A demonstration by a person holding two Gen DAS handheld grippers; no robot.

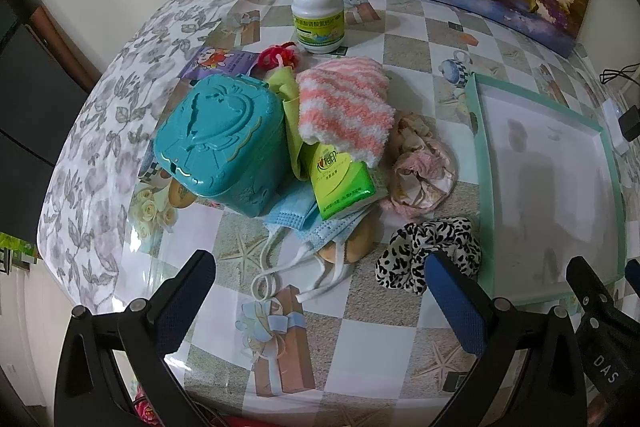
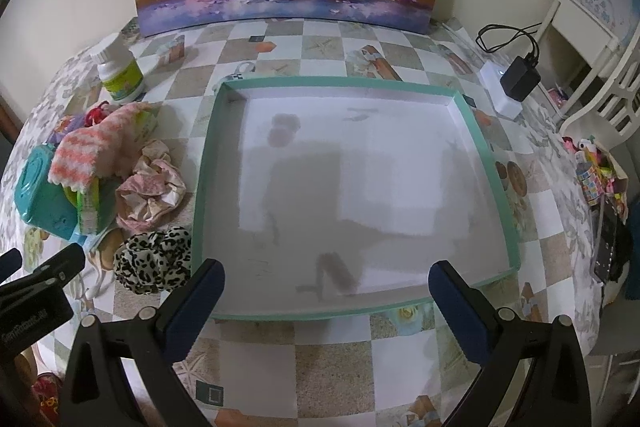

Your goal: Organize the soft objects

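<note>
**Two open grippers, one heap, one bare tray**

Two grippers are mine, both spread wide and holding nothing. Left to right: the table's (image 1: pixel 360 311) rounded left edge drops away under a leaf-print cloth (image 1: pixel 104 131). My left gripper (image 1: pixel 320 291) hovers over open checkered surface in front of the heap. There a teal plastic case (image 1: pixel 220 143) leans against a green tissue pack (image 1: pixel 340 179), whose print I cannot read. A pink-striped fuzzy sock (image 1: pixel 344 107) lies over the pack; blue face masks (image 1: pixel 308 227) stick out beneath, loops trailing toward me. Behind stands a white pill bottle (image 1: pixel 316 15), label unreadable. Next come a pink scrunchie (image 1: pixel 420 179) and a leopard scrunchie (image 1: pixel 432 251), the latter just beside the tray's left rim. My right gripper (image 2: pixel 324 291) hangs over the near rim of the green-edged tray (image 2: pixel 472 115), white inside. On my right gripper's body, seen from the left view, I read "DAS".
</note>
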